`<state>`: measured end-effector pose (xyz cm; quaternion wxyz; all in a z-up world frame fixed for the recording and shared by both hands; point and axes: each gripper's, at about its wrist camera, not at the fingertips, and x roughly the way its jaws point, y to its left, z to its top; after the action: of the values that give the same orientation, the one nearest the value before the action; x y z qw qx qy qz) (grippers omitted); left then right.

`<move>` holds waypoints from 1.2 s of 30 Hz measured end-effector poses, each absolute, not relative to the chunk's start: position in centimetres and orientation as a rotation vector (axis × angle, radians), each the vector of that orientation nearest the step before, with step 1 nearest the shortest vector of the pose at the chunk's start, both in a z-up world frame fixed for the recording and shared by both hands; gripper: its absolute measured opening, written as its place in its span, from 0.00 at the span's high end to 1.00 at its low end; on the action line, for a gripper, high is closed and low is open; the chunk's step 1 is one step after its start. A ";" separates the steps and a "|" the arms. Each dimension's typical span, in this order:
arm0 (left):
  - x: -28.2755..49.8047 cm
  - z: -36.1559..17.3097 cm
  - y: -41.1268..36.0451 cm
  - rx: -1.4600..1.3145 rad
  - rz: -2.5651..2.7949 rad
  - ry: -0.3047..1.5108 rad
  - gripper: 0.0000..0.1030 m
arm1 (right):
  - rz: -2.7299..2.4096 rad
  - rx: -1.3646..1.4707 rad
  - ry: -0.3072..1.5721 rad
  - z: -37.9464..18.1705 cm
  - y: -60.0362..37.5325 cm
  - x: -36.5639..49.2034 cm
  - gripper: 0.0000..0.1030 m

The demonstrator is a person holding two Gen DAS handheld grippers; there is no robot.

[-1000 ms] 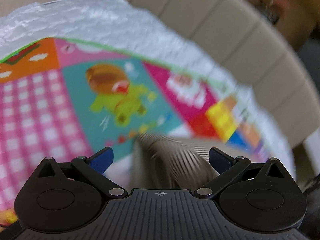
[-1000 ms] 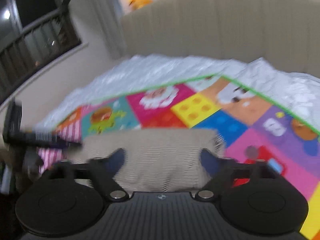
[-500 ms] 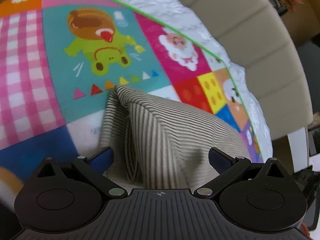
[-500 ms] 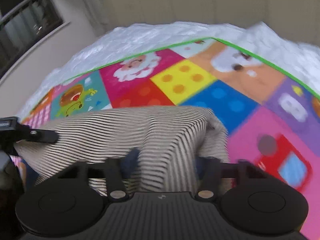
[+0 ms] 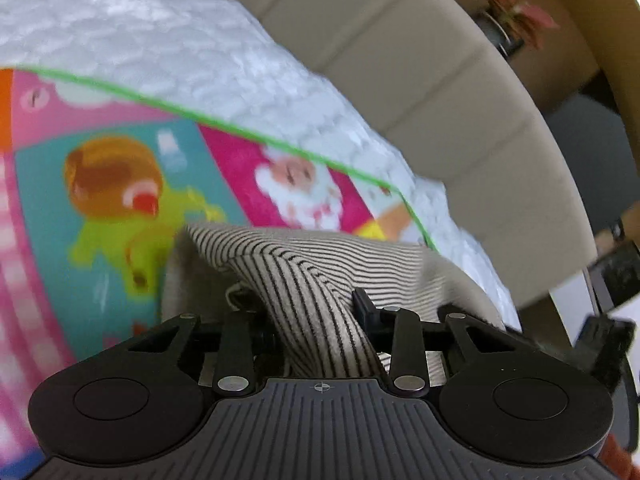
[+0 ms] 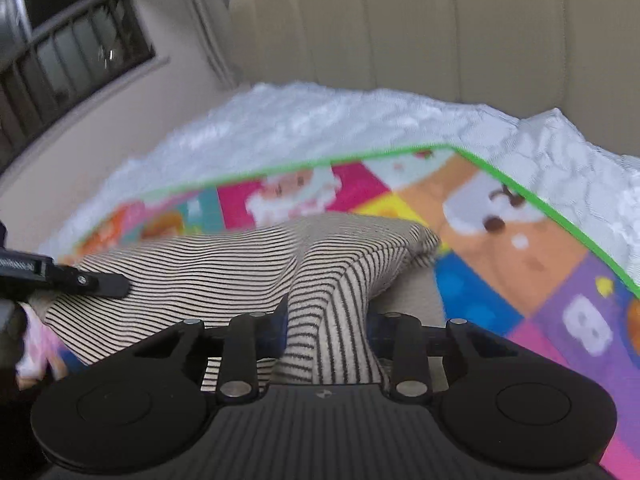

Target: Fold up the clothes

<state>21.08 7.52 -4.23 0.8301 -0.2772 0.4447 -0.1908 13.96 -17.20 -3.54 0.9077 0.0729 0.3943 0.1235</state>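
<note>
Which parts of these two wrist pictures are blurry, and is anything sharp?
Left wrist view: the colourful mat is smeared by motion, while the left tool and the striped garment it pinches stay crisp. Right wrist view: the mat and window bars are soft, and the right tool is sharp. Both views bend straight edges, fisheye style.

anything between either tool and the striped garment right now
Nothing visible. The left tool and right tool have just closed and each pinches a bunched fold of the striped garment on the colourful mat.
</note>
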 end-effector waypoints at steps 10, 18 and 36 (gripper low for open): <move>17.6 -8.1 5.6 -0.484 -0.278 1.047 0.54 | 0.111 0.059 0.821 -7.6 -17.9 12.4 0.20; 14.3 -5.9 6.7 -0.311 -0.120 1.058 0.15 | -0.035 0.195 0.853 -8.9 -20.7 10.8 0.01; 14.0 -8.4 3.1 -0.665 -0.284 1.112 0.20 | 0.086 -0.077 0.805 -7.6 -17.5 14.5 0.31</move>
<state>14.05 3.07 -8.36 0.7879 -0.3088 0.5162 -0.1317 14.49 -17.50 -7.58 0.9185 -0.0374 0.3914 0.0417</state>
